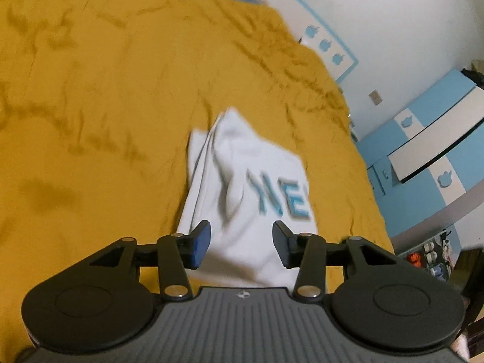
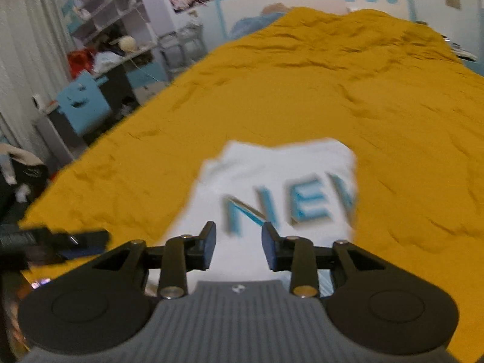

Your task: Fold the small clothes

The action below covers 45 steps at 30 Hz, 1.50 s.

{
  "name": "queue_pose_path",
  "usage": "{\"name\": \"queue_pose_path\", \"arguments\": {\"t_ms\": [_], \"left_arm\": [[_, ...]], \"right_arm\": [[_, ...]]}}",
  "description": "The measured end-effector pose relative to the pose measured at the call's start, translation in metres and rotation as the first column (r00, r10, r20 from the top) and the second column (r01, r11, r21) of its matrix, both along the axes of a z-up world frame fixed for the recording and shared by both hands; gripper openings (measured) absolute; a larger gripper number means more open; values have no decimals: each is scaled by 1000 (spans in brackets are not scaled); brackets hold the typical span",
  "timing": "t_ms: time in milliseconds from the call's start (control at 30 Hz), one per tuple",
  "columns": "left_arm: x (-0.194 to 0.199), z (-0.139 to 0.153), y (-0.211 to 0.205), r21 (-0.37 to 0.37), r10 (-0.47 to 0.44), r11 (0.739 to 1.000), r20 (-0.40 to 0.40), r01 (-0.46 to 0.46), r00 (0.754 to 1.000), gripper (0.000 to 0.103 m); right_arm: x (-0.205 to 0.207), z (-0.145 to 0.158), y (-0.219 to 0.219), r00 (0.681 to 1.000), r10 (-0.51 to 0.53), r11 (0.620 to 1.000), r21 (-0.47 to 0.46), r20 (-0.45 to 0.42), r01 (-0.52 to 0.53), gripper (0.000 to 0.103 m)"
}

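Note:
A white folded shirt (image 1: pixel 242 181) with blue letters lies on the mustard-yellow bedspread (image 1: pixel 90 106). My left gripper (image 1: pixel 241 242) hovers over the shirt's near edge, jaws apart, nothing between the blue pads. In the right wrist view the same white shirt (image 2: pixel 272 181) lies flat just ahead. My right gripper (image 2: pixel 239 246) stands open above its near part, with no cloth pinched. The left gripper (image 2: pixel 60 243) shows as a dark blurred shape at the left edge of that view. Both views are motion-blurred.
The yellow bedspread (image 2: pixel 332 90) covers a wide bed. A blue and white cabinet (image 1: pixel 423 151) stands to the right of the bed. A cluttered desk and shelves (image 2: pixel 106 45) stand to the left. A blue heap (image 2: pixel 257 21) lies at the head of the bed.

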State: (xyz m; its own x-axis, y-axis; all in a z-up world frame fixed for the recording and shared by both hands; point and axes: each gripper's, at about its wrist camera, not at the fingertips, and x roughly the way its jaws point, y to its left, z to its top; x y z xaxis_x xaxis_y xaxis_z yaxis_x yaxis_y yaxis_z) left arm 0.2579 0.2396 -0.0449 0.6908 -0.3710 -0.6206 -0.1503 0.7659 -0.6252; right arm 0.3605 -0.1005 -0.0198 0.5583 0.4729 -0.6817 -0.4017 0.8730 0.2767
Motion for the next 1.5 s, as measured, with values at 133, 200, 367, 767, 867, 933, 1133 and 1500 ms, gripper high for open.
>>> {"name": "queue_pose_path", "arguments": {"t_ms": [133,200,367,767,867,933,1133,1500], "left_arm": [[3,-31,-3,-108,-19,994,-54,13,998,62],[12,-46,-5,-141,-1,990,-79,-10,997,62],[36,-63,-8,-162,49,985,-82,-62,995,60],[34,3,-31,11,19,1000,107,-21,994,14],[32,-3,-25,46,21,999,67,-24,998,14],[32,-19,-21,70,42,997,1,-42,999,14],[28,-65,-23,149,58,988,-106,-42,993,14],[20,-56,-37,359,56,933,-152,2,987,21]], "right_arm": [[-25,-31,-34,999,-30,996,-82,-11,29,37],[-33,-47,-43,999,-30,993,-113,-22,27,43],[-51,-71,-56,1000,-8,980,-197,-18,5,45],[-31,-90,-37,996,-86,982,-171,-29,80,26],[-29,-91,-44,996,-81,984,-160,-47,73,1],[-35,-87,-46,998,-59,982,-180,-36,52,0],[-42,-97,-51,997,-38,986,-163,-73,26,0],[-46,-98,-60,992,-54,990,-133,-118,38,0]]}}
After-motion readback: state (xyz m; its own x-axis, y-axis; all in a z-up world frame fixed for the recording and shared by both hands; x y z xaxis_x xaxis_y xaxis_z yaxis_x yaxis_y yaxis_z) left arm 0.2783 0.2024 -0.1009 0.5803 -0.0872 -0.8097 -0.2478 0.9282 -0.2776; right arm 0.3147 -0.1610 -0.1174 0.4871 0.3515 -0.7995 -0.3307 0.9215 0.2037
